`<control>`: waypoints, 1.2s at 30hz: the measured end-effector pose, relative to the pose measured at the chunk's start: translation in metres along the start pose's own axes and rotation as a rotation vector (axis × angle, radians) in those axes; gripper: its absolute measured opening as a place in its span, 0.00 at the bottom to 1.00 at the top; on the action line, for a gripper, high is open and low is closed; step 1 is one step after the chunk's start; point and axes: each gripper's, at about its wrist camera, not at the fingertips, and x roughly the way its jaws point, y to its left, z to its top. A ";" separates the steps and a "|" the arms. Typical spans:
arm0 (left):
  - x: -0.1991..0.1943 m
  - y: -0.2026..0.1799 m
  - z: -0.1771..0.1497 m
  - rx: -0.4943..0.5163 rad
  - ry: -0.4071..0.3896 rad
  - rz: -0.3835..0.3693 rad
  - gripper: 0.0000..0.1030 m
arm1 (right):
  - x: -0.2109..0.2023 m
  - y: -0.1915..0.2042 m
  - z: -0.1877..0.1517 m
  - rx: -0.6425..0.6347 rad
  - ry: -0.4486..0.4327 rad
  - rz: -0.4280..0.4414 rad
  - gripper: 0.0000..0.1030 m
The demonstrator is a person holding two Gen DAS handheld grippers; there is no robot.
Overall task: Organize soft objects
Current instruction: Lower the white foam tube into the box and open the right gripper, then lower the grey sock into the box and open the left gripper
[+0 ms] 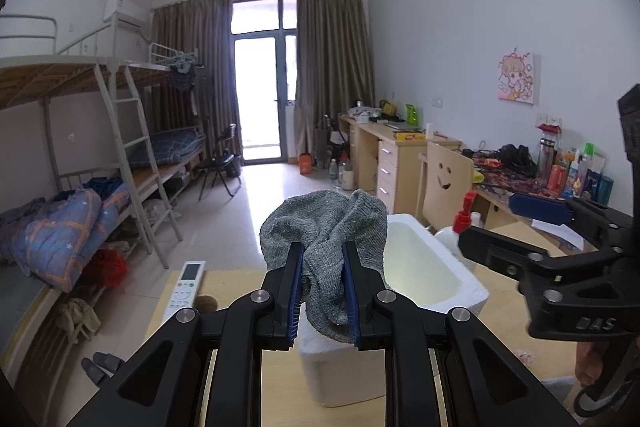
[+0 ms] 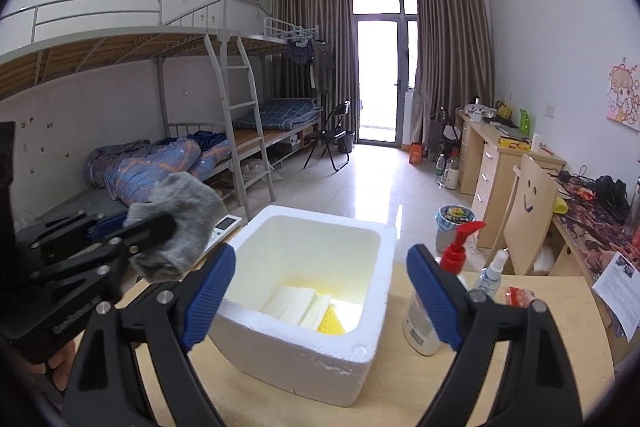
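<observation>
Left wrist view: the left gripper (image 1: 323,291) is pinched nearly shut on a grey knitted cloth (image 1: 326,227), whose bunched, ribbed folds swell above the blue pads and hang below them in a limp tail. The cloth is held in the air over the near-left rim of the white foam box (image 1: 452,301), a thick-walled, rounded-corner tub standing on the wooden table (image 1: 236,281). A white remote control (image 1: 185,289) lies on the table left of the gripper, near the table's far edge. To the right, the right gripper (image 1: 520,223) reaches in beside the box, in front of a red-capped pump bottle (image 1: 466,217). Beyond the table the tiled floor is open up to the glass door.

Right wrist view: the right gripper (image 2: 322,291) has its jaws spread wide with nothing between the pads; they frame the foam box (image 2: 304,355), without touching it. Inside the box lie pale foam slabs (image 2: 294,305) and a yellow dimpled piece (image 2: 330,323). The pump bottle (image 2: 448,291) stands just behind the right-hand pad, with a small clear spray bottle (image 2: 490,275) beside it. At left the left gripper (image 2: 148,227) holds the grey cloth (image 2: 180,219) up, above and left of the box's rim. The remote (image 2: 224,227) shows behind it.
</observation>
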 end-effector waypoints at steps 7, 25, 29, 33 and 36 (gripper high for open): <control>0.013 -0.014 0.009 0.018 0.022 -0.055 0.19 | -0.021 -0.018 0.001 0.035 -0.042 -0.044 0.94; 0.045 -0.038 0.014 0.051 0.090 -0.088 0.20 | -0.050 -0.042 -0.017 0.071 -0.064 -0.129 1.00; 0.051 -0.038 0.015 0.043 0.103 -0.090 0.30 | -0.056 -0.053 -0.021 0.115 -0.065 -0.149 0.99; 0.050 -0.035 0.020 0.031 0.094 -0.076 0.63 | -0.064 -0.058 -0.025 0.143 -0.065 -0.171 1.00; 0.046 -0.033 0.021 0.018 0.084 -0.061 0.71 | -0.071 -0.055 -0.028 0.153 -0.071 -0.184 1.00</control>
